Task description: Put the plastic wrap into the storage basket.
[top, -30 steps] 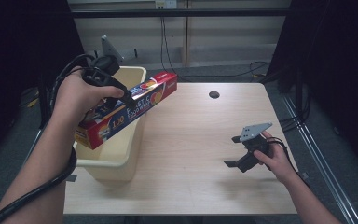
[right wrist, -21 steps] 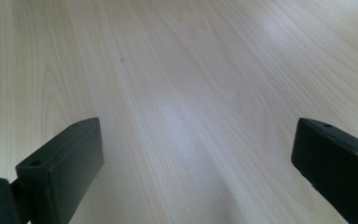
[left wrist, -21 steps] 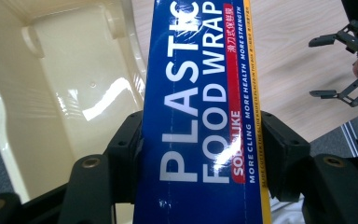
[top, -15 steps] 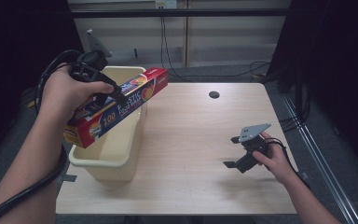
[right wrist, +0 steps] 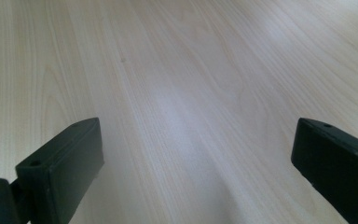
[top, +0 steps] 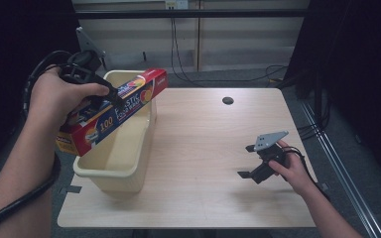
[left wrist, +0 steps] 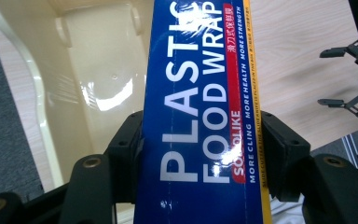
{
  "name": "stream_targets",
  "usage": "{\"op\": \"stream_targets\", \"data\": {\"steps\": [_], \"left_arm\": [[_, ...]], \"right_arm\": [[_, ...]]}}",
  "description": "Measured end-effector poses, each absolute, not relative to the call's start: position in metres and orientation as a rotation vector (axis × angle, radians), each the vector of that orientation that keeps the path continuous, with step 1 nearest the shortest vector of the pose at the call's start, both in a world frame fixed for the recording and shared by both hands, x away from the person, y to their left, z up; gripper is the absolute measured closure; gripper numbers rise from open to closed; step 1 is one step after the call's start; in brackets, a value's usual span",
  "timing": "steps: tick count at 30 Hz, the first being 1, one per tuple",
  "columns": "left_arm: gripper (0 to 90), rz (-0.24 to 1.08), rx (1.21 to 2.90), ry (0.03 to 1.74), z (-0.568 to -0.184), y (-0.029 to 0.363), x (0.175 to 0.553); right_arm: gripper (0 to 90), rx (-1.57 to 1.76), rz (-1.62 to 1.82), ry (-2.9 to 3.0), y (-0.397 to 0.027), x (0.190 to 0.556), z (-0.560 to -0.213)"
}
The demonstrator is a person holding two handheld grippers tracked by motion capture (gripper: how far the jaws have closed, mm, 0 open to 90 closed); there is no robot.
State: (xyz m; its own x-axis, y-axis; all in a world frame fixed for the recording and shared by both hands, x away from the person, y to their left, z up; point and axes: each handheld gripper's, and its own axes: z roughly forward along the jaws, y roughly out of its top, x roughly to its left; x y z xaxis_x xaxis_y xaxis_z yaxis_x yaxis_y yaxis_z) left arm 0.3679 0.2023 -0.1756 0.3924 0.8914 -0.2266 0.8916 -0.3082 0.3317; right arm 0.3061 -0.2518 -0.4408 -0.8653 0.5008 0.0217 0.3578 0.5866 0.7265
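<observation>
A long red and blue box of plastic food wrap (top: 129,101) hangs tilted above a cream plastic bin (top: 114,178) at the table's left. My left gripper (top: 110,94) is shut on the box near its middle. In the left gripper view both black jaws press the sides of the box (left wrist: 200,107), with the bin's inside (left wrist: 98,70) below it. My right gripper (top: 246,160) rests low over the table at the right, open with nothing between its jaws. The right gripper view has the gripper (right wrist: 196,158) over bare wood (right wrist: 168,70).
The wooden table (top: 203,134) has a small dark hole (top: 227,100) near its far edge. A black cable loops from the left gripper around the forearm. Cables hang behind the table. The right gripper (left wrist: 335,77) appears far off in the left gripper view.
My left hand has carried the box to the left and a little up, so it now lies more over the bin. The right gripper has stayed in place.
</observation>
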Motion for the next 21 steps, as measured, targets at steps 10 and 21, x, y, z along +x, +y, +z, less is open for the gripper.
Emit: {"op": "stream_targets", "data": {"steps": [10,21], "left_arm": [[41.2,0.032,2.203,1.599,-0.173,0.218,0.368],[41.2,0.063,2.166,1.741,-0.188,0.232,0.367]], "right_arm": [[2.0,0.712,1.135,2.633,-0.251,0.306,-0.441],[2.0,0.711,1.131,2.629,-0.252,0.306,-0.44]]}}
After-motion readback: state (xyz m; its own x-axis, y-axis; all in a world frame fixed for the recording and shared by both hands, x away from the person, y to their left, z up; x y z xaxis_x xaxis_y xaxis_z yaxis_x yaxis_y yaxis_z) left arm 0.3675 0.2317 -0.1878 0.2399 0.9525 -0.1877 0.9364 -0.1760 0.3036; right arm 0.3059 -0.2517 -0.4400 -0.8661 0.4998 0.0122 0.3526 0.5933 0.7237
